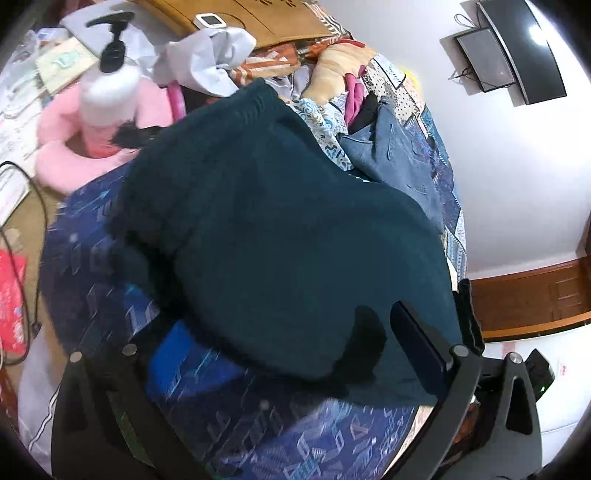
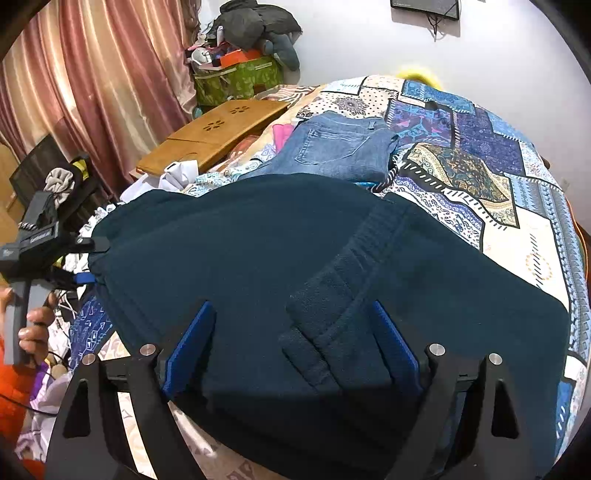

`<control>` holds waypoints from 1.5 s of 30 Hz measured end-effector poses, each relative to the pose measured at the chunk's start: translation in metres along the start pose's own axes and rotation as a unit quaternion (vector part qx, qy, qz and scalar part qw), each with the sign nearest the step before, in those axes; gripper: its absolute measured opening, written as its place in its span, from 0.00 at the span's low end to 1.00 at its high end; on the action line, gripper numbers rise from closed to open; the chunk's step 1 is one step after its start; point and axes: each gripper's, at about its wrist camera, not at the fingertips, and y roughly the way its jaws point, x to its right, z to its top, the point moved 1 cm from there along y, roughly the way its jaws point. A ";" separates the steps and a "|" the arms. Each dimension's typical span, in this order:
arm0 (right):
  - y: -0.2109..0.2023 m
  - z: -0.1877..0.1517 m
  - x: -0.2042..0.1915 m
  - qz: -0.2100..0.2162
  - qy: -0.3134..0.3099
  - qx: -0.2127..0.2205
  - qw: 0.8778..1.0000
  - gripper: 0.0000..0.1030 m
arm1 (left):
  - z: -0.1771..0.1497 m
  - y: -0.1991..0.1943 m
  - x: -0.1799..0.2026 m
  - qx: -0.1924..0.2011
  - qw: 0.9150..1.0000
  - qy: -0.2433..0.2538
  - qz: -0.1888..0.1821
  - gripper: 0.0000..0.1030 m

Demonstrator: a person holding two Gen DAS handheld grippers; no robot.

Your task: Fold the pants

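Two tongs work here, one per hand, over one pair of dark teal pants on a bed.

Left wrist view: the left tongs (image 1: 284,354) fill the bottom of the frame, their fingers standing apart. One blue pad shows at lower right, lying against the pants (image 1: 280,229); the other finger at lower left is blurred, so I cannot tell whether they pinch the cloth. The pants spread from the tongs up to the frame's centre, over a blue patterned bedspread (image 1: 332,435). At upper left stand one white pump bottle (image 1: 110,88) and one pink fluffy ring (image 1: 66,162) around its base. One brown board (image 1: 258,18) lies along the top edge, with one folded pair of jeans (image 1: 399,155) at centre right. Two dark screens (image 1: 509,55) hang on the wall at upper right.

Right wrist view: the right tongs (image 2: 291,343) stand wide open at the bottom, both blue pads upright, with the pants (image 2: 258,240) lying between them and nothing pinched. The ribbed waistband (image 2: 369,240) folds over just inside the right pad. At the left edge the left tongs (image 2: 90,258) meet the pants' far corner, carried by a hand (image 2: 35,328) at lower left. The jeans (image 2: 332,147) lie just above the pants, the board (image 2: 214,136) to their left. Pink curtains (image 2: 92,74) fill the upper left, beside one green bag (image 2: 240,79) heaped with clothes.
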 end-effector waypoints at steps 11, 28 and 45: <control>-0.014 0.004 0.008 0.026 0.031 -0.001 0.999 0.81 | 0.024 -0.005 0.029 0.071 0.981 0.088 0.156 0.29; -0.090 -0.061 0.108 -0.141 0.139 0.061 0.978 0.81 | 0.019 -0.083 0.257 0.269 0.877 0.353 0.184 0.24; -0.075 -0.094 0.132 -0.092 0.180 0.044 0.978 0.86 | -0.110 0.047 0.461 0.118 0.858 0.499 -0.024 0.20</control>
